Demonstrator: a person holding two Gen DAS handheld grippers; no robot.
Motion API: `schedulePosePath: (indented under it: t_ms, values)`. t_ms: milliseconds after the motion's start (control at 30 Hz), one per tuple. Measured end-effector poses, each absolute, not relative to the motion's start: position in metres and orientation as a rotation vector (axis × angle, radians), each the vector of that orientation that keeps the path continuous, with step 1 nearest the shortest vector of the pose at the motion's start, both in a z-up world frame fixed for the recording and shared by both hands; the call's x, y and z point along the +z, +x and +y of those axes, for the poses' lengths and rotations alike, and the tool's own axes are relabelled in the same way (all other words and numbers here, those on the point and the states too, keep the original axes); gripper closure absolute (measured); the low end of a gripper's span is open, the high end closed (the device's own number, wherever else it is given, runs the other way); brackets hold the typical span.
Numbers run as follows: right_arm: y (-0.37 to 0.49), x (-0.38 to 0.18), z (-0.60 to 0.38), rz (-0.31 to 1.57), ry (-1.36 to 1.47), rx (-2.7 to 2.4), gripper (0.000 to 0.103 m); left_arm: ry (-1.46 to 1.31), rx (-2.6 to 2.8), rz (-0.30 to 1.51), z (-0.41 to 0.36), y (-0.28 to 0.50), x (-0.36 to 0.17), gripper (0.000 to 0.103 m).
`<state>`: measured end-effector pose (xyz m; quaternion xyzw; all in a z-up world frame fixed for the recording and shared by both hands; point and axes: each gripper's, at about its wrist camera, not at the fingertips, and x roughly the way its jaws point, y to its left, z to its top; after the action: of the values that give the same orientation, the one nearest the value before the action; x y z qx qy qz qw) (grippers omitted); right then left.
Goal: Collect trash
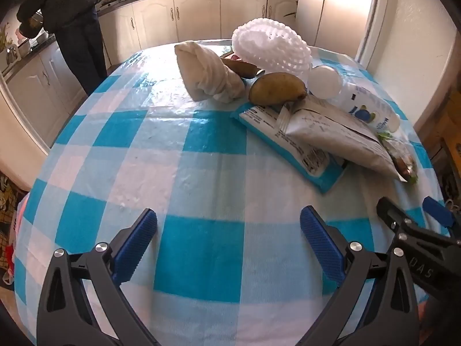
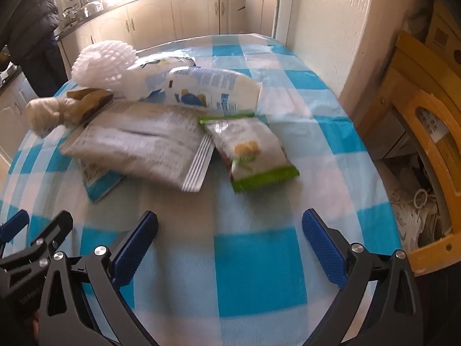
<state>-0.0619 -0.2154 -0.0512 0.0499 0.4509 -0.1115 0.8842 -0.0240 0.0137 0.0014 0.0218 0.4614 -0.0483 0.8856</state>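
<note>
A heap of trash lies on the blue-and-white checked table (image 1: 201, 178): a crumpled white tissue wad (image 1: 207, 72), white foam fruit netting (image 1: 270, 46), brown fruit peel (image 1: 276, 88), a white plastic bottle (image 1: 354, 98), a silver-white wrapper (image 1: 337, 135) over a blue-edged packet (image 1: 291, 147). In the right wrist view a green-edged snack wrapper (image 2: 250, 150) lies beside the silver wrapper (image 2: 144, 141) and the bottle (image 2: 213, 89). My left gripper (image 1: 229, 236) is open and empty, short of the heap. My right gripper (image 2: 230, 239) is open and empty, near the snack wrapper; it also shows in the left wrist view (image 1: 412, 216).
A person in dark clothes (image 1: 72, 14) stands at the kitchen counter beyond the table. A wall (image 2: 325, 28) borders the table's right side. A yellow wooden frame (image 2: 426, 132) with white bags (image 2: 415, 210) stands at the right table edge.
</note>
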Motion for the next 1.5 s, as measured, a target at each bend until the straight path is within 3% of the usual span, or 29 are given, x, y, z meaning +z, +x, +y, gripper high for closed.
schedulePosePath:
  t_ms: [300,933,1500]
  values:
    - [-0.110,-0.023,-0.208,0.863,0.145,-0.234,0.004,0.076,-0.083,0.841,0.024,-0.055,0.027,0.003]
    - [-0.226,0.130,-0.176,0.332,0.043,-0.264,0.004,0.069,-0.059,0.439,0.043,-0.142,0.156,0.003]
    - [-0.264,0.166,-0.156,0.176,-0.011,-0.244,0.004,-0.007,-0.032,0.289,0.070,-0.180,0.205,0.003]
